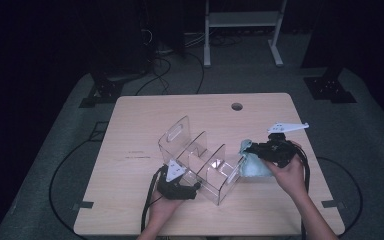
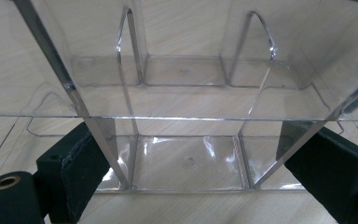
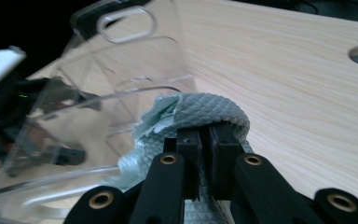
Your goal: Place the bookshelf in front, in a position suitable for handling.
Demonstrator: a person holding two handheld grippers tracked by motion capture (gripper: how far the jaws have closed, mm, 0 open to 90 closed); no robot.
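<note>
On the pale wooden table [image 1: 140, 125] stands a clear acrylic divided organizer [image 1: 195, 160]. The left gripper [image 1: 177, 186] has its jaws spread wide around the organizer's near wall. The right gripper [image 1: 260, 150] pinches a light blue-green textured cloth [image 3: 200, 114] against the organizer's right end.
</note>
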